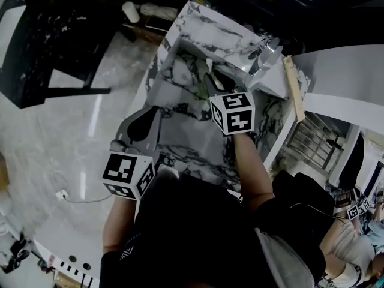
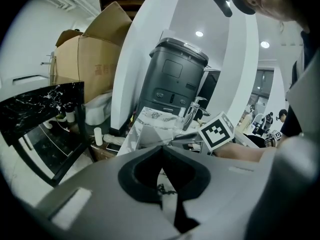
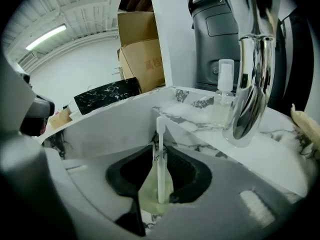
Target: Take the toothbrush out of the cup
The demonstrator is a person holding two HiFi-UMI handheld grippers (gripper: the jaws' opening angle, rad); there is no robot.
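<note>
Right gripper [image 3: 159, 151]: your jaws are clamped on the white toothbrush [image 3: 160, 131], whose long axis points straight ahead past the tips. Ahead and to the right stand a chrome faucet [image 3: 250, 84] and a clear bottle [image 3: 223, 101]. Left gripper [image 2: 161, 151]: jaws together, empty.

Slim white toothbrush [image 3: 160, 131], handle upright, clamped between the jaws of the right gripper [image 3: 159, 148], its top end poking above the jaw tips, pale yellow-green translucent cup [image 3: 149, 196] just below those jaws, the toothbrush's lower end showing against it
</note>
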